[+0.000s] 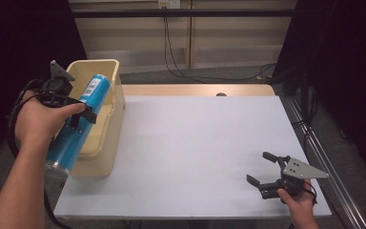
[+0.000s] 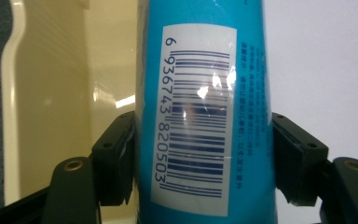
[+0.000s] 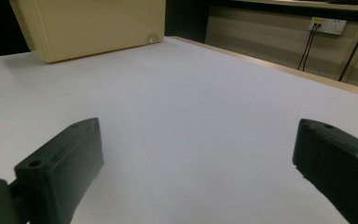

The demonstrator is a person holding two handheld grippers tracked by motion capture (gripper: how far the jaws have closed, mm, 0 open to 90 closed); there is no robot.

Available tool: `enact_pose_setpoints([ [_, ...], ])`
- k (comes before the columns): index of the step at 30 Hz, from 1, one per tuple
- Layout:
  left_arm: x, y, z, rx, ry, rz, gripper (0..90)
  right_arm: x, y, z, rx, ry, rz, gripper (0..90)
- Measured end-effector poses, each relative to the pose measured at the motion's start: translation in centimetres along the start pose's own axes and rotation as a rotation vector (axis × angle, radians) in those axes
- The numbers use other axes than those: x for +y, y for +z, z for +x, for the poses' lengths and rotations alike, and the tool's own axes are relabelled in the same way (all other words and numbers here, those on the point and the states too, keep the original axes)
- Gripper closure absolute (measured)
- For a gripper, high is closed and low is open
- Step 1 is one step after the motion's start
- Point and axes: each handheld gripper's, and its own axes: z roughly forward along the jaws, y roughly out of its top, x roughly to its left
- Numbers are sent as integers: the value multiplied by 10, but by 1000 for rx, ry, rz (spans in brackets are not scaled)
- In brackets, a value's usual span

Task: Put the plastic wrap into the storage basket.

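Both jaws of my left gripper [image 1: 83, 112] clamp blue tube [image 1: 78, 126] tilted over bin [image 1: 116, 102] | right gripper [image 1: 262, 169] gapes, low on table [image 1: 190, 143] | tube's ends cut off up close

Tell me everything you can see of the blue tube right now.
The blue tube is a long, glossy, plastic-looking cylinder with a clear cap at its near end and a white barcode label beside fine print. It is tilted, far end raised over the cream bin, near end past the bin's near edge, clear of the table. The left hand-held gripper is shut on its middle, one jaw on each side.
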Motion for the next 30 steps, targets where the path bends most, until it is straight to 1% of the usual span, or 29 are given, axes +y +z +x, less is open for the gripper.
enact_pose_setpoints([
  [1,-1,1,1,5,-7,3,324,0,0,0,0,-1,0,14],
  [2,-1,2,2,7,-5,6,324,0,0,0,0,-2,0,14],
  [3,-3,6,3,11,-20,5,324,0,1,1,1,1,-2,14],
  [6,-4,9,5,10,-24,6,324,0,1,1,3,0,-1,14],
  [7,-5,13,7,2,-27,11,324,0,2,1,3,0,2,14],
  [8,-5,13,7,2,-27,11,324,0,2,1,3,-1,0,14],
  [9,-7,18,8,1,-35,10,324,0,2,1,3,1,1,14],
  [10,-7,18,8,1,-35,10,324,0,2,1,2,1,1,14],
  [11,-8,22,8,7,-43,15,324,0,2,1,3,2,0,14],
  [12,-8,22,8,7,-43,15,323,0,2,1,3,2,0,14],
  [13,-8,25,9,4,-56,17,323,0,2,1,3,2,-1,14],
  [16,-8,29,10,9,-64,28,323,0,1,0,1,3,-4,14],
  [17,-8,29,10,9,-64,28,323,0,1,0,2,3,-4,14],
  [18,-8,29,10,12,-62,39,323,0,1,0,2,3,-4,14],
  [21,-9,31,11,2,-77,42,323,0,1,1,4,1,-2,14],
  [25,-9,32,11,19,-69,43,322,0,1,1,5,-1,-2,14],
  [27,-9,32,12,13,-82,44,322,0,1,1,4,1,-2,14],
  [30,-9,32,13,8,-87,49,322,0,2,1,5,2,-1,14],
])
